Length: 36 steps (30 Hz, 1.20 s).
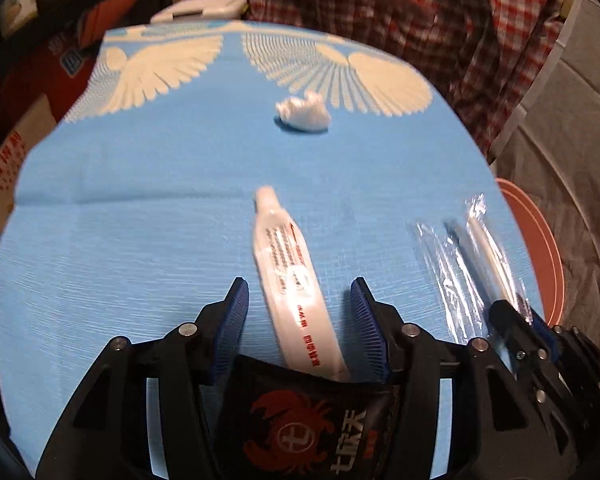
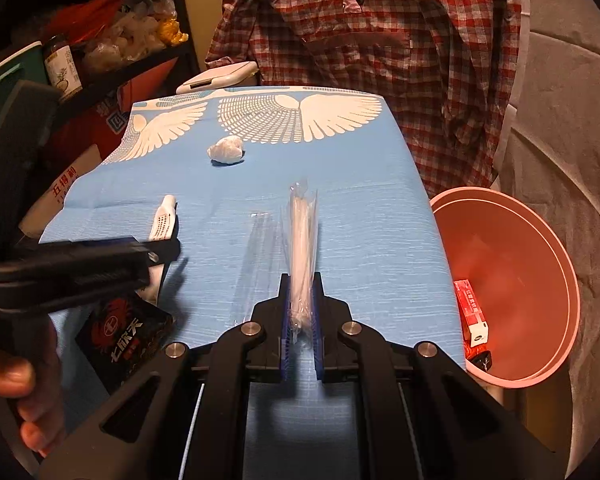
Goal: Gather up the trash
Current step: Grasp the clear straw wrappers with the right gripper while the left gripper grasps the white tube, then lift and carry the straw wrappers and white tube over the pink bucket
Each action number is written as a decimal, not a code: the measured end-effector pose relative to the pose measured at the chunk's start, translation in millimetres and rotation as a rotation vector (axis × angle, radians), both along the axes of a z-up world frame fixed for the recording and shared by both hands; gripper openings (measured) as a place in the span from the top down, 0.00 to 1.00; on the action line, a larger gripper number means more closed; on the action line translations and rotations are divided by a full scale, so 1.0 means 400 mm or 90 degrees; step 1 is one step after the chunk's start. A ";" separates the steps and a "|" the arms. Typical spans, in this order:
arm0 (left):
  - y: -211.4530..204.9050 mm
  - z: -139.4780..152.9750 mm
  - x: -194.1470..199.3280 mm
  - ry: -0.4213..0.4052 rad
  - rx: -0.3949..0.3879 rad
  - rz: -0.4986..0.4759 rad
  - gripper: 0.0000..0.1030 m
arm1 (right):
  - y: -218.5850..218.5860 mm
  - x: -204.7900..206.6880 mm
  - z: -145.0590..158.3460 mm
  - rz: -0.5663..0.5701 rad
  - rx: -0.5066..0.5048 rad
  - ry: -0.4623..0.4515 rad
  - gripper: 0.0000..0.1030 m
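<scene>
On the blue tablecloth point(image 1: 140, 220) lie a white tube point(image 1: 290, 276), a crumpled white tissue point(image 1: 305, 111), a black packet with a red crab print point(image 1: 304, 424) and clear plastic wrappers point(image 1: 452, 276). My left gripper point(image 1: 300, 300) is open, its jaws either side of the tube's lower half. My right gripper point(image 2: 301, 292) is shut on a clear wrapper holding a white utensil point(image 2: 302, 240). The tube point(image 2: 165, 220), tissue point(image 2: 226, 150) and black packet point(image 2: 126, 332) also show in the right wrist view. A pink bin point(image 2: 540, 248) stands right of the table.
The bin holds a red box point(image 2: 472, 312). A person in a red checked shirt point(image 2: 380, 40) stands behind the table. Shelves with jars and bags point(image 2: 100, 48) are at the left. A white lidded box point(image 2: 220, 76) sits at the table's far edge.
</scene>
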<state>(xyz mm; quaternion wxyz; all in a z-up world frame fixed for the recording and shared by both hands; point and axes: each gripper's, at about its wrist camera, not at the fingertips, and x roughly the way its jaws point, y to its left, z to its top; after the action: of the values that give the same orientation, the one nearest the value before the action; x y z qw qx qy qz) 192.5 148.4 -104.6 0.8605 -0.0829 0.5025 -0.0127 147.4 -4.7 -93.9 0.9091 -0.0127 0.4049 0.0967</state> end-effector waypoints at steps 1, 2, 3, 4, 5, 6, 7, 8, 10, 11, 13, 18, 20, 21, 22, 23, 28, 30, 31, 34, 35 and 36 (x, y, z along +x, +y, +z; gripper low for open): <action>-0.008 -0.003 0.003 0.000 0.013 -0.004 0.49 | 0.001 -0.001 -0.001 0.000 0.000 -0.001 0.91; -0.016 -0.005 0.006 0.000 0.028 -0.009 0.49 | 0.003 0.000 -0.002 0.001 0.000 0.000 0.91; -0.024 -0.007 0.008 0.001 0.039 -0.013 0.49 | 0.004 0.002 -0.002 0.001 0.001 0.001 0.91; -0.025 -0.006 0.010 0.002 0.037 -0.011 0.51 | 0.004 0.002 -0.002 0.001 0.003 0.001 0.91; -0.023 -0.004 0.013 0.002 0.034 -0.005 0.62 | 0.008 0.002 -0.003 0.001 0.002 0.000 0.91; -0.021 -0.001 0.016 0.004 0.033 0.001 0.72 | 0.009 0.003 -0.002 0.001 0.003 0.000 0.91; -0.019 0.000 0.019 0.005 0.029 0.003 0.73 | 0.008 0.004 -0.002 0.002 0.004 -0.001 0.91; -0.016 0.003 0.021 0.003 0.021 0.008 0.73 | 0.008 0.005 -0.002 0.002 0.005 0.000 0.91; -0.014 0.012 0.027 -0.006 0.022 0.015 0.73 | 0.007 0.006 0.000 0.000 0.010 0.001 0.91; -0.015 0.021 0.027 -0.015 0.025 0.017 0.73 | 0.006 0.006 0.001 0.000 0.011 0.001 0.91; -0.015 0.040 0.026 -0.033 0.032 0.020 0.73 | 0.005 0.005 0.004 -0.001 0.012 0.000 0.91; 0.003 0.115 0.016 -0.092 0.029 0.050 0.73 | 0.001 0.001 0.024 -0.003 0.014 -0.007 0.91; 0.011 0.145 0.011 -0.114 0.028 0.059 0.73 | -0.002 -0.005 0.041 -0.006 0.016 -0.016 0.91; 0.017 0.159 0.007 -0.123 0.026 0.066 0.73 | -0.004 -0.008 0.048 -0.008 0.017 -0.020 0.91; 0.020 0.168 0.005 -0.128 0.024 0.070 0.73 | -0.007 -0.011 0.058 -0.010 0.020 -0.025 0.91; 0.025 0.180 0.001 -0.134 0.021 0.074 0.73 | -0.009 -0.014 0.065 -0.010 0.021 -0.028 0.91; 0.033 0.229 -0.023 -0.157 0.018 0.080 0.73 | -0.028 -0.017 0.119 -0.010 0.025 -0.037 0.91; 0.031 0.247 -0.034 -0.166 0.020 0.079 0.73 | -0.038 -0.016 0.146 -0.012 0.027 -0.046 0.91; 0.029 0.253 -0.039 -0.170 0.022 0.077 0.73 | -0.045 -0.016 0.168 -0.014 0.031 -0.052 0.91; 0.026 0.274 -0.057 -0.181 0.026 0.072 0.73 | -0.060 -0.017 0.223 -0.012 0.035 -0.070 0.91; 0.026 0.280 -0.062 -0.183 0.024 0.071 0.73 | -0.063 -0.018 0.240 -0.007 0.032 -0.076 0.91; 0.025 0.285 -0.067 -0.184 0.023 0.070 0.73 | -0.065 -0.021 0.262 -0.001 0.028 -0.085 0.91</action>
<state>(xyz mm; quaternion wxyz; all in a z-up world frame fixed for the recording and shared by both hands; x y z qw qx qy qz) 165.7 158.5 9.5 0.9246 -0.0920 0.3683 0.0321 138.8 -30.7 10.8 0.9343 0.0011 0.3411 0.1040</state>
